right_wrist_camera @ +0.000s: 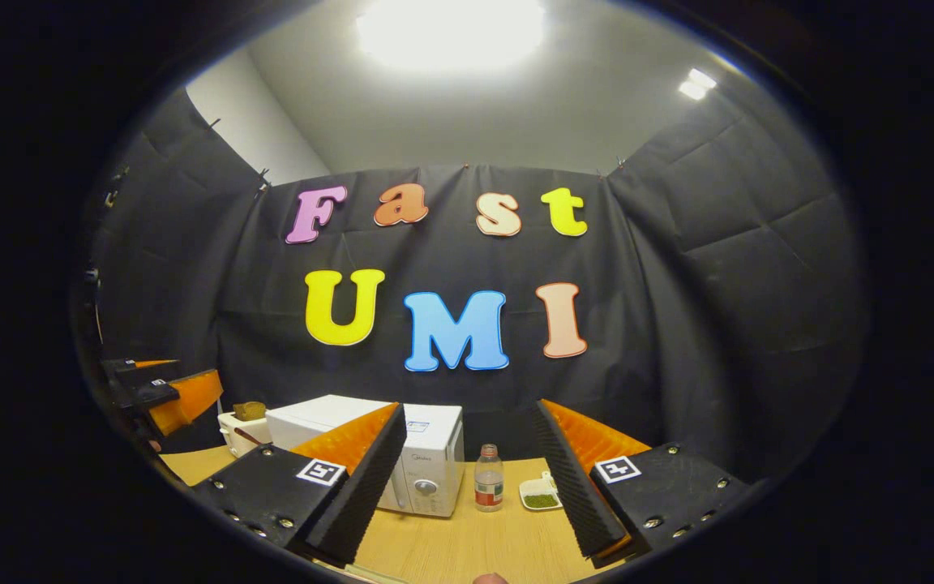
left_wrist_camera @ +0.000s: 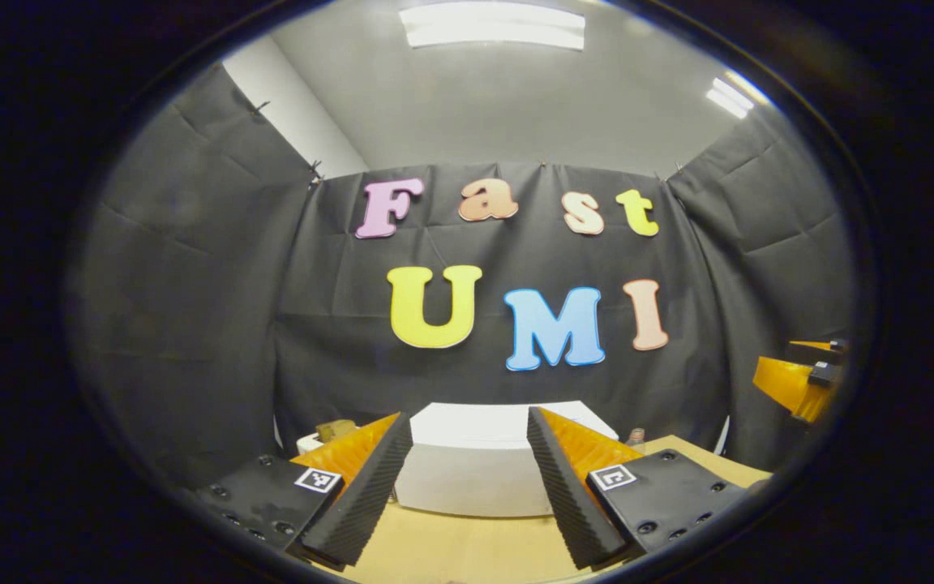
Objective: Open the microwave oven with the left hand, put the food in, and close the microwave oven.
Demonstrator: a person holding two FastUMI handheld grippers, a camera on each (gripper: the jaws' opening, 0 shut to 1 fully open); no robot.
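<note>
Microwave oven, door closed, stands on the wooden table before black cloth walls; we count one bottle, one small dish of green food, one toaster. Left gripper and right gripper both spread, holding nothing

On the table, a bottle stands between the microwave and a dish.
</note>
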